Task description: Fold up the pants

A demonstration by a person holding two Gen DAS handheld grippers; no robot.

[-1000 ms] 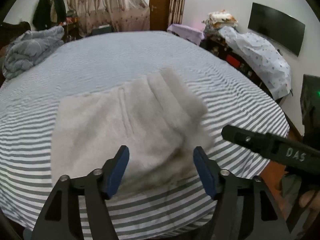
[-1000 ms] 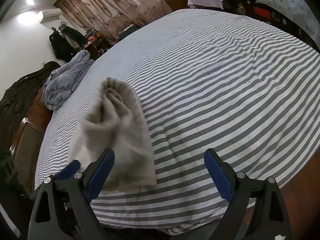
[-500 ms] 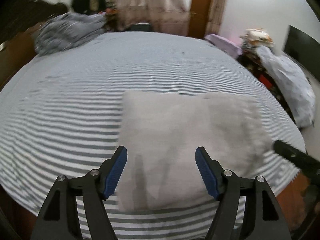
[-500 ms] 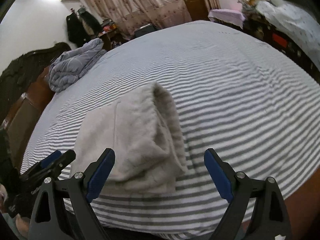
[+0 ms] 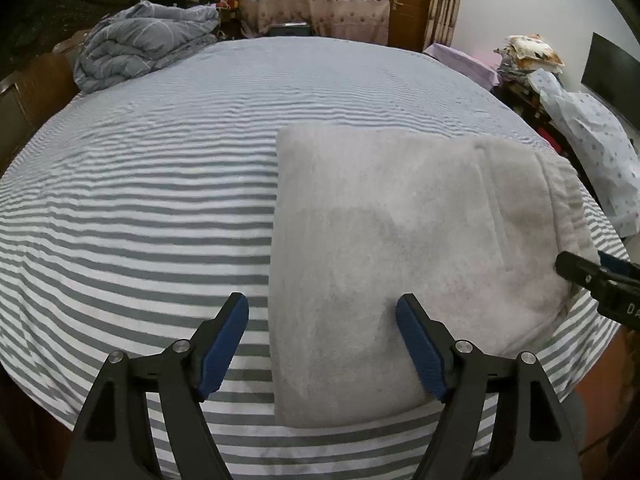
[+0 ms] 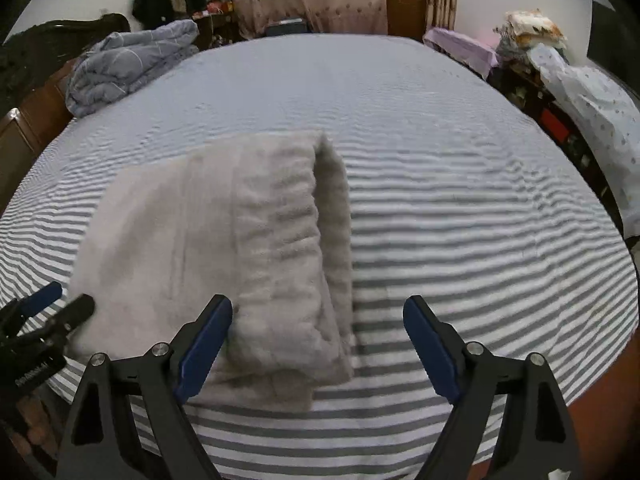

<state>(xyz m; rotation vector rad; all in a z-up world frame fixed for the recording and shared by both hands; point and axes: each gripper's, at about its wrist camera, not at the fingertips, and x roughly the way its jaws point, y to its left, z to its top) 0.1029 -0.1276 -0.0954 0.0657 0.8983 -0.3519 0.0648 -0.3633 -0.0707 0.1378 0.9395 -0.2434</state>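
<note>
Folded light grey fleece pants [image 5: 400, 220] lie flat on the striped bed sheet [image 5: 140, 220] near its front edge. My left gripper [image 5: 320, 304] hovers over the pants' near left edge; its jaws are opening and its pads touch nothing. In the right wrist view the pants [image 6: 240, 240] show a thick folded right edge. My right gripper [image 6: 318, 308] hangs above that edge with the fold between the jaws, which are closing without pressing on it. Each gripper's tip also shows in the other view: the right gripper [image 5: 592, 276], the left gripper [image 6: 52, 308].
A rumpled blue-grey quilt [image 5: 144, 44] lies at the bed's far left by the dark headboard [image 5: 32, 92]. Right of the bed stands furniture under a dotted cover [image 5: 592, 152], with stacked bedding [image 5: 528, 48] on top. Curtains and a door are at the back.
Both grippers swung round to face the bed squarely. The left one slid to the pants' left edge and widened. The right one now has the pants' folded right edge between its jaws.
</note>
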